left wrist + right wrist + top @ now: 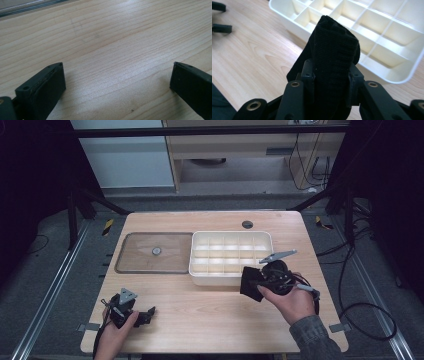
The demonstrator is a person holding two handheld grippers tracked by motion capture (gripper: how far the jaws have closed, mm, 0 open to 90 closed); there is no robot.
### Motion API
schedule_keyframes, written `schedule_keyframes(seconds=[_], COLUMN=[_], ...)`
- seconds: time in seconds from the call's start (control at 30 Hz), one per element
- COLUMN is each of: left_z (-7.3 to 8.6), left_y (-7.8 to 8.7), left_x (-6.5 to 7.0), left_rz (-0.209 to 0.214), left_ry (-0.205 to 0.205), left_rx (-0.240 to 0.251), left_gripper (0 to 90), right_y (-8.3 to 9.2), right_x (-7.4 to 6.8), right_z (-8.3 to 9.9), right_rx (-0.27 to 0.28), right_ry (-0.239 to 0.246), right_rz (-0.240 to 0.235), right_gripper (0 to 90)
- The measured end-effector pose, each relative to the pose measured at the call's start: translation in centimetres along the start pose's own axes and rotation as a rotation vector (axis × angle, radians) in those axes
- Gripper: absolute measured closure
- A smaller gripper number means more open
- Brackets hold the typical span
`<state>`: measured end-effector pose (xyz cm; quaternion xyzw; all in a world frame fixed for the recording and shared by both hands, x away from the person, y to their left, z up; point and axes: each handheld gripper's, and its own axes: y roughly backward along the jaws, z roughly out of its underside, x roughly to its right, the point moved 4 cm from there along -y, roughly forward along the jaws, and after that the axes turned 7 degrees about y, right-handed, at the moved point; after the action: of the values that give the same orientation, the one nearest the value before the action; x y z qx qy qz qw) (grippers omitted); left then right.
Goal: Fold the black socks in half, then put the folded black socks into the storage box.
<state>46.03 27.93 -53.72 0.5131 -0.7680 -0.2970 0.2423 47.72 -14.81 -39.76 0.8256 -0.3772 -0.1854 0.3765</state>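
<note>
Right gripper [331, 82] clamped on one black ribbed-knit cloth [334, 52], folded into a thick bundle sticking out past the jaw tips. Just beyond it: one white divided organizer tray [200, 275], its near-front edge right ahead of the cloth. Compartments look like a three-by-five grid. Left gripper [141, 316] has jaws spread wide over bare wooden table [112, 50]. One clear lid [127, 262] touching tray's side.
</note>
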Motion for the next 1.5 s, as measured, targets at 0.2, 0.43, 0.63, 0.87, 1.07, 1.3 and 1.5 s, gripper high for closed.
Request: schedule_keyframes(seconds=[0.2,0.43,0.63,0.87,1.07,1.3,1.5], left_z=[0.0,0.0,0.0,0.0,0.0,0.0,0.0], left_y=[0.0,0.0,0.0,0.0,0.0,0.0,0.0], left_x=[0.1,0.1,0.2,0.2,0.2,0.3,0.3], left_rz=[0.001,0.002,0.001,0.003,0.003,0.003,0.003], left_ry=[0.000,-0.001,0.000,0.000,-0.003,0.002,0.002], left_rx=[0.001,0.000,0.000,0.002,0.003,0.005,0.005], left_gripper=[0.0,0.0,0.0,0.0,0.0,0.0,0.0], right_y=[0.9,2.0,2.1,2.3,2.3,1.2,0.4], right_x=[1.5,2.9,4.0,5.4,6.8,8.1,8.8], right_z=[-0.1,-1.0,-1.8,-2.7,-4.2,-5.1,-5.0], right_rx=[0.022,0.034,0.037,0.029,0.017,-0.013,-0.036], right_ry=[-0.027,-0.027,-0.023,-0.047,-0.054,-0.051,-0.045], right_rz=[0.019,0.053,0.073,0.089,0.111,0.129,0.146], right_gripper=[67.2,67.1,67.1,67.0,67.0,66.8,66.8])
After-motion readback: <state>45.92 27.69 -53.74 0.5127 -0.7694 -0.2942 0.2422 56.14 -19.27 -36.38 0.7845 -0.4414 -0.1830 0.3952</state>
